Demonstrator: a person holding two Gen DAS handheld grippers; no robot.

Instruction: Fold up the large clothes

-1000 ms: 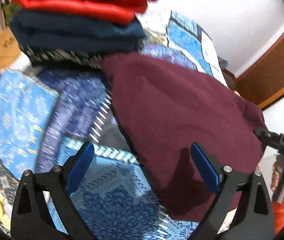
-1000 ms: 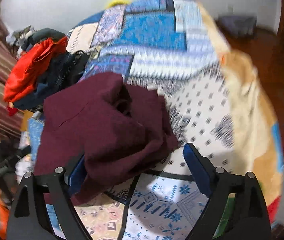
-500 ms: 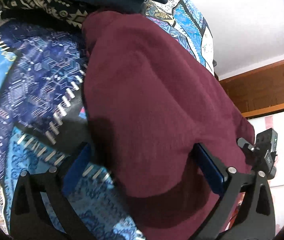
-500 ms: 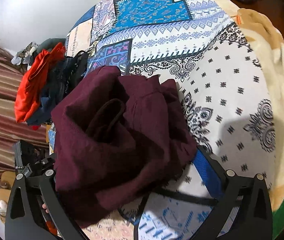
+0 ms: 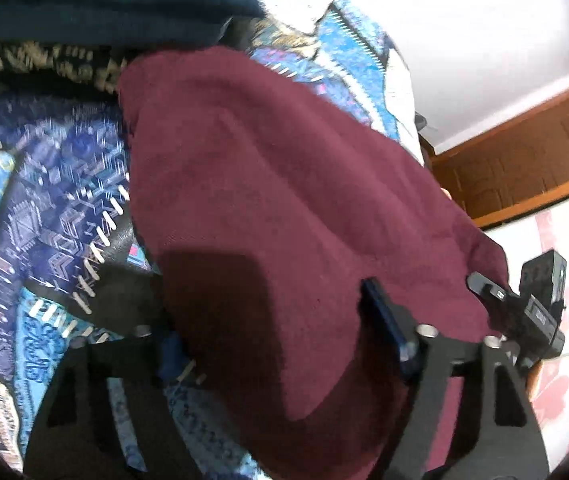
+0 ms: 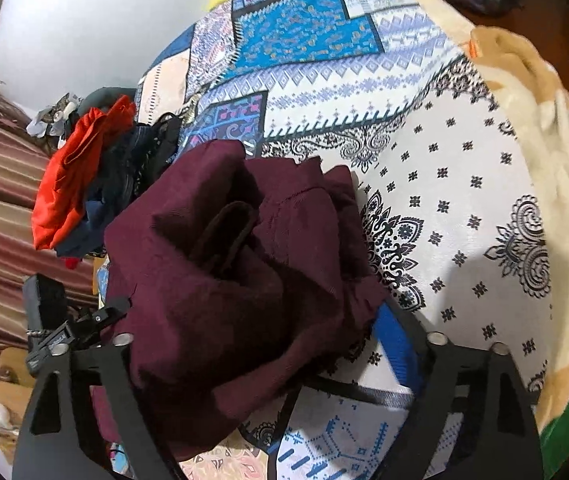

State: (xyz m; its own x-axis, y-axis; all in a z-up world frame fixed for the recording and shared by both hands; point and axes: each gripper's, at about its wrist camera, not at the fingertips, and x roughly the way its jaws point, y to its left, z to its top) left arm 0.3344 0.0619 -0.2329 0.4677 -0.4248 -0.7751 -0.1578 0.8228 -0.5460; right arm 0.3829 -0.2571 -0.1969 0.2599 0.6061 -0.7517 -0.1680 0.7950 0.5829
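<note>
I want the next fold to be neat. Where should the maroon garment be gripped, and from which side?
Probably the maroon garment by its near edge, from the near side: it hangs loose toward both closing grippers, left and right, while its middle is bunched.

Maroon garment (image 5: 284,200) between my hand-held gripper's fingers: matt, slightly fuzzy knit cloth. Bedspread (image 6: 424,152) beyond: smooth printed cotton. Gripper frame matt black plastic, steel bolts.

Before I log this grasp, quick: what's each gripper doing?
Left gripper: jaws closing around the maroon garment, not yet clamped.
Right gripper: closing too, same garment between its jaws.
</note>
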